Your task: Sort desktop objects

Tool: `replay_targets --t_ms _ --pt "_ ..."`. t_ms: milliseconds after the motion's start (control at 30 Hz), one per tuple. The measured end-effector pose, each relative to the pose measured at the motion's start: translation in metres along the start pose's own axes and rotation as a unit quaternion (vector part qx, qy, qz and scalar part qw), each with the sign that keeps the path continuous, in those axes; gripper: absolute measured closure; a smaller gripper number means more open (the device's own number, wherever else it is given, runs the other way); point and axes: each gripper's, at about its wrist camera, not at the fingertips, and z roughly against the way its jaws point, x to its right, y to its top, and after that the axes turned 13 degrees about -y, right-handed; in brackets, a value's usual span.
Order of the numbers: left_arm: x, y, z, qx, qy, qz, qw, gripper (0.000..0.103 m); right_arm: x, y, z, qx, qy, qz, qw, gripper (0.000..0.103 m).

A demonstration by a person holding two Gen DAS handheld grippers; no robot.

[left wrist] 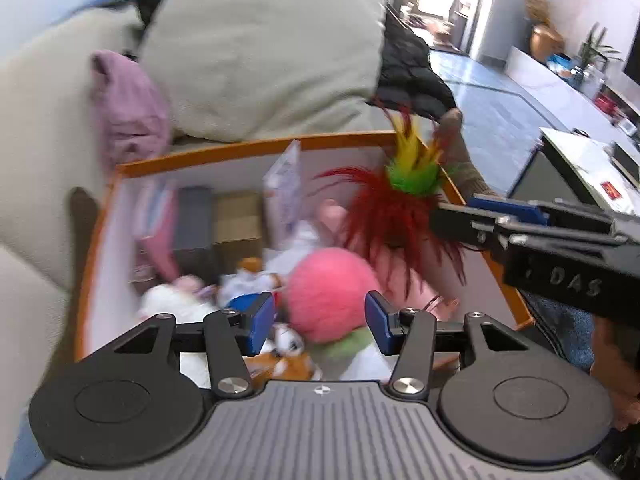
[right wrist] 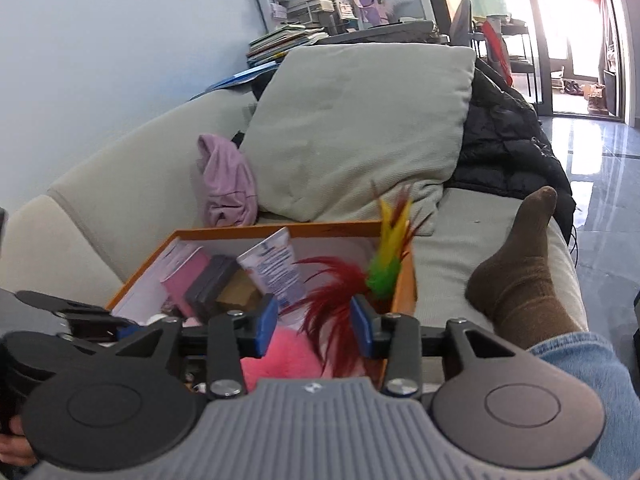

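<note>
- Orange-rimmed box [left wrist: 224,151]: it sits on the pale sofa [right wrist: 120,200], directly ahead of and below both of your grippers, and holds a jumble of small things.
- Left gripper [left wrist: 320,316]: your jaws stand partly open over the box with a clear gap between the blue pads [left wrist: 260,316]. Nothing is pressed between them.
- Pink fluffy ball [left wrist: 328,286]: it lies in the box just beyond the left gripper's tips, in line with the gap, not touching either pad as far as can be seen.
- Right gripper [right wrist: 314,330]: your jaws are partly open. Red strands of the feather toy [right wrist: 340,288] fall through the gap, but the pads do not clamp them.
- Feather toy: its green, yellow and red head rises just ahead of the right gripper's right-hand finger, by the box's far right corner.
- White tube [right wrist: 276,276]: it leans upright in the box ahead of the right gripper's left-hand finger, beside a dark block [right wrist: 212,284] and a pink item [right wrist: 180,284].
- Brown-socked foot [right wrist: 520,272]: it rests on the sofa to the right of the right gripper.
</note>
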Motion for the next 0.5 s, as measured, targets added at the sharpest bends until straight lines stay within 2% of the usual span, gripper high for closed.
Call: replay_targets --t_ms 100,267,400,500 --pt "0.002 -0.012 0.027 0.028 0.024 0.008 0.9993 0.037 -0.007 -0.010 0.011 -0.011 -0.001 0.002 1.000 0.051" --pt "0.007 -0.029 0.059 0.069 0.035 0.033 0.9965 0.030 -0.019 -0.026 0.044 -0.016 0.000 0.005 1.000 0.050" --pt "0.013 -0.043 0.072 0.076 0.036 0.041 0.9956 0.028 -0.034 -0.037 0.068 -0.022 -0.007 0.017 1.000 0.047" --pt "0.009 -0.054 0.074 0.069 0.030 0.060 0.9954 0.028 -0.046 -0.046 0.077 -0.031 -0.029 0.035 0.998 0.046"
